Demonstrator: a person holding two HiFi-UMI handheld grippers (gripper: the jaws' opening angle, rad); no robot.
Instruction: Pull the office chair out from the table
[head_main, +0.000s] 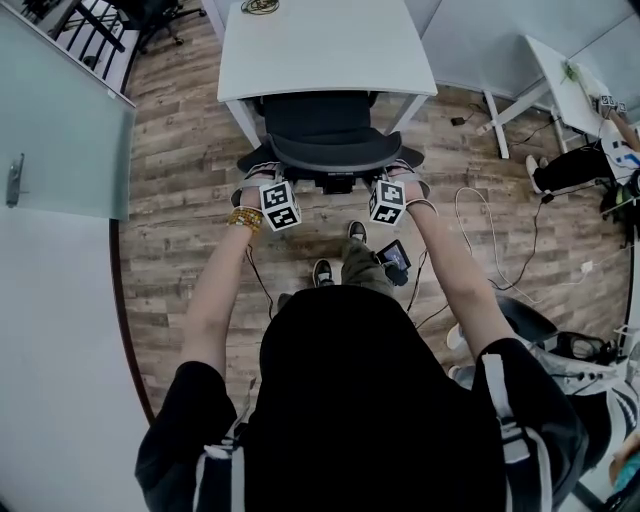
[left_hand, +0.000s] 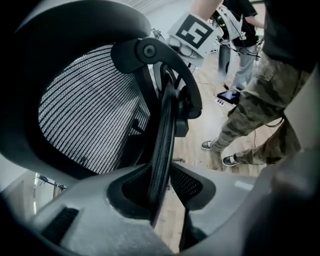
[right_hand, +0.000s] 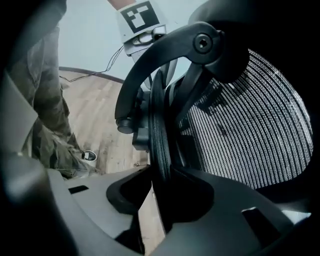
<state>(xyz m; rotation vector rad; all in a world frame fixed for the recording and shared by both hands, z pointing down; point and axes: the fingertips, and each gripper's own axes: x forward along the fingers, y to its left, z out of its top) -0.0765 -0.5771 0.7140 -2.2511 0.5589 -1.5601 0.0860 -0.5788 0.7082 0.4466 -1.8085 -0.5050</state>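
Note:
A black office chair (head_main: 320, 125) is tucked under the white table (head_main: 320, 45), with its curved backrest rim (head_main: 325, 155) towards me. My left gripper (head_main: 262, 176) is at the rim's left end and my right gripper (head_main: 400, 172) at its right end. In the left gripper view the jaws (left_hand: 161, 175) straddle the thin black rim (left_hand: 165, 125), both pads against it, and the mesh back (left_hand: 90, 115) lies to the left. In the right gripper view the jaws (right_hand: 159, 177) clamp the same rim (right_hand: 159, 135), with the mesh (right_hand: 250, 125) to the right.
A frosted glass partition (head_main: 60, 120) stands at the left. Another white table (head_main: 570, 80) and loose cables (head_main: 500, 230) lie on the wooden floor at the right. A person in camouflage trousers (left_hand: 255, 110) stands just behind the chair, holding a phone (head_main: 393, 257).

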